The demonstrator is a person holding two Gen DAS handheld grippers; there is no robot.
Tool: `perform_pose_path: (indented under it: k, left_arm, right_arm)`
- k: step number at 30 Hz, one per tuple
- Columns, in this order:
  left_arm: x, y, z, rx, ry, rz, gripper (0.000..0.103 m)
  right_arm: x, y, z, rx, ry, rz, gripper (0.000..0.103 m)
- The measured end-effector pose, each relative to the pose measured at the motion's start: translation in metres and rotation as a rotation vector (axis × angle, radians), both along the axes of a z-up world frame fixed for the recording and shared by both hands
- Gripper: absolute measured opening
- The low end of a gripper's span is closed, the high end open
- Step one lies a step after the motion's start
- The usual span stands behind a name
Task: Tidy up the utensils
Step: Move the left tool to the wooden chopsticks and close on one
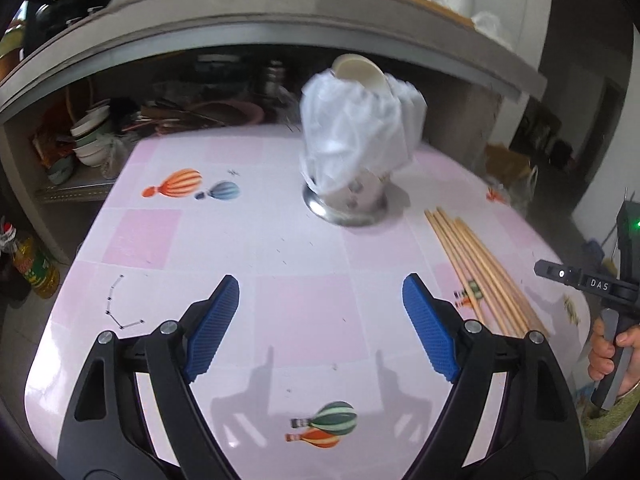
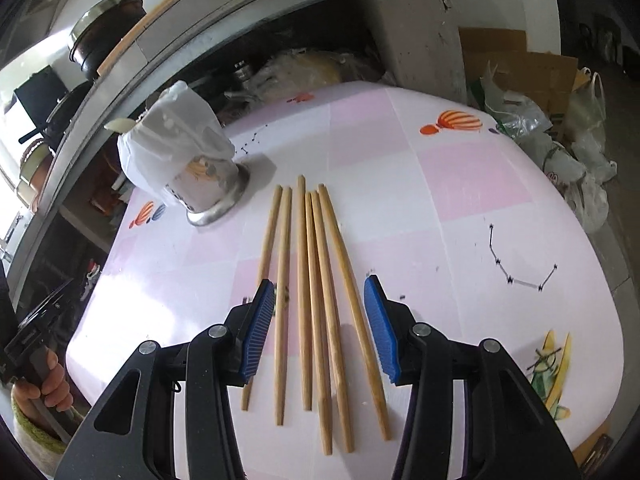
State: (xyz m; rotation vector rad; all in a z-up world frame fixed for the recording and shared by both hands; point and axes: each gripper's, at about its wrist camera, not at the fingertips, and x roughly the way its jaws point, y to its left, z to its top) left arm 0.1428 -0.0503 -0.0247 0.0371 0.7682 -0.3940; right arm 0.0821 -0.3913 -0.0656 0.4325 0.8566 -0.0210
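Six wooden chopsticks (image 2: 308, 300) lie loose on the pink balloon-print desk (image 2: 460, 184), fanned side by side with their far tips pointing toward a steel utensil holder (image 2: 208, 188). The holder stands upright near the desk's far edge, its top draped in a white plastic bag (image 2: 176, 136) from which a pale spoon-like handle (image 2: 120, 125) projects.

The right gripper (image 2: 320, 324) hangs over the near half of the bundle, jaws part-open and holding nothing — most of the sticks lie in the gap beneath them, while the leftmost stick passes under the left pad, outside the span. The left gripper (image 1: 320, 320) sits over bare desk, jaws wide and empty, the holder ahead of it and the chopsticks off to its right.

Risks, judged from this layout:
- The jaws, as narrow as they stand, may close on only some sticks; the outer one would be pushed aside or left behind.
- Round sticks on a smooth cover roll easily — a pad landing on top of one, not beside it, could scatter the fan.
- Gripped near one end, the bundle may droop or splay, so that the tips miss the holder's mouth.
- The bag covers much of the opening; tips may snag in it, and a snag could tip the tall holder unless the left gripper steadies it.
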Motion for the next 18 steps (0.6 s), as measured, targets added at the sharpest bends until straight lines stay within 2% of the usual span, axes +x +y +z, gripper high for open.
perform_pose_path:
  k: [8, 18]
  left_arm:
    - [0.004, -0.042, -0.012, 0.039, 0.037, -0.028, 0.08]
    - [0.022, -0.105, -0.03, 0.072, 0.038, -0.117, 0.08]
  right_arm:
    - [-0.001, -0.003, -0.011, -0.013, 0.004, 0.026, 0.046]
    - [-0.001, -0.012, -0.019, -0.036, 0.009, 0.036, 0.046]
